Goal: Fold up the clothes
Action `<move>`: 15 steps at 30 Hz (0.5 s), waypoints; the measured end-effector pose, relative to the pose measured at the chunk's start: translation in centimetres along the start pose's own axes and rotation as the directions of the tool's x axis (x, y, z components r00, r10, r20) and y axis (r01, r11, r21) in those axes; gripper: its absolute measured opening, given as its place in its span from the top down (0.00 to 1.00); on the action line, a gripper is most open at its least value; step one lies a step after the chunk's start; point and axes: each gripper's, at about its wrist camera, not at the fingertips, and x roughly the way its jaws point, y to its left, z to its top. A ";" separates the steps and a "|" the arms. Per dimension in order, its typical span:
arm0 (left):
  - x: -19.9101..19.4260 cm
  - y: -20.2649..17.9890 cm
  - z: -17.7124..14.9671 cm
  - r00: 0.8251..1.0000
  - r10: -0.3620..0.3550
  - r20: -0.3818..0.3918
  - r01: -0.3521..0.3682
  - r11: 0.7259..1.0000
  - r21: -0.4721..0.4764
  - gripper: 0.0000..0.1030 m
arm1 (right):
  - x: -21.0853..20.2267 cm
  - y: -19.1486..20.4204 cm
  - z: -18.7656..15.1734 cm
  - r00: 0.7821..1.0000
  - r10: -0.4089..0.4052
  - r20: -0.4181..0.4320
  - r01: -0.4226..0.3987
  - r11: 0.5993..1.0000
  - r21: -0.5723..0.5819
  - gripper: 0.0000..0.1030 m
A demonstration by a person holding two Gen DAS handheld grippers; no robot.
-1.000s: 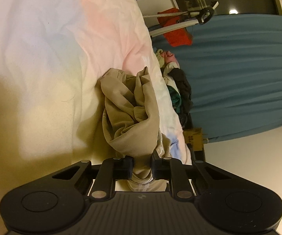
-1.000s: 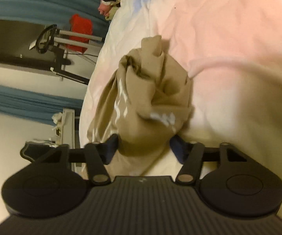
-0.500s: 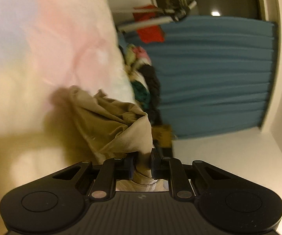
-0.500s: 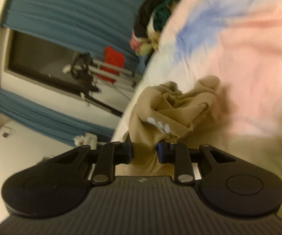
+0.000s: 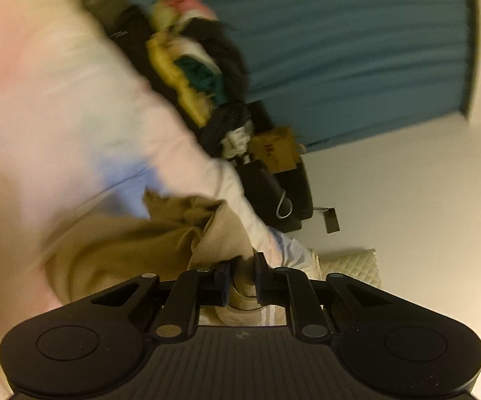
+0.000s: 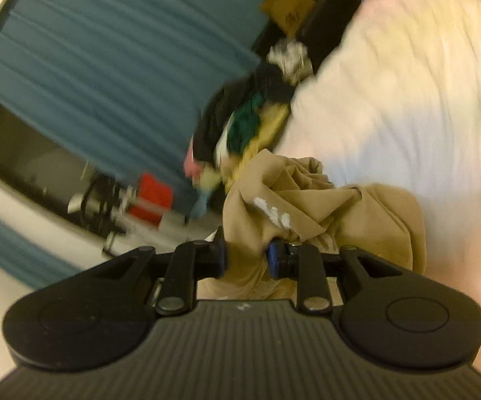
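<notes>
Tan, crumpled garment with white print hangs bunched at six o'clock over the pale bed. Our left claw is closing on its ribbed edge; our right claw pinches another fold. A second ago it lay heaped on the bed; now both claws have it lifted.

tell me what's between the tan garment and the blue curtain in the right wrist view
A heap of mixed clothes lies between the tan garment and the blue curtain at the bed's edge; the right wrist view shows it, though blurred.
</notes>
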 end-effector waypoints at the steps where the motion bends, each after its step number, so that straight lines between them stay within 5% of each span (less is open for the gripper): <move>1: 1.6 -1.2 0.9 0.999 -0.018 0.046 0.016 0.999 0.050 0.94 | 0.5 -0.1 1.5 0.999 0.008 0.039 -0.008 1.000 -0.007 0.74; 3: 4.1 -3.1 2.1 0.988 -0.065 0.141 0.045 0.989 0.139 0.96 | 1.3 -0.4 4.1 0.991 0.025 0.133 -0.019 0.999 -0.042 0.74; 6: 8.0 -3.6 2.9 0.981 -0.061 0.184 0.031 0.986 0.162 0.96 | 3.3 -2.8 5.9 0.977 0.054 0.207 -0.030 0.993 -0.117 0.75; 12: 13.3 6.0 -0.1 0.997 0.063 0.048 -0.070 0.987 0.144 0.98 | 7.1 -15.5 3.4 0.978 -0.154 0.138 0.153 0.988 0.015 0.77; 15: 15.7 12.5 -1.6 0.994 0.092 -0.058 -0.085 0.990 0.109 0.96 | 5.8 -20.5 1.7 0.967 -0.179 0.180 0.169 0.983 0.066 0.78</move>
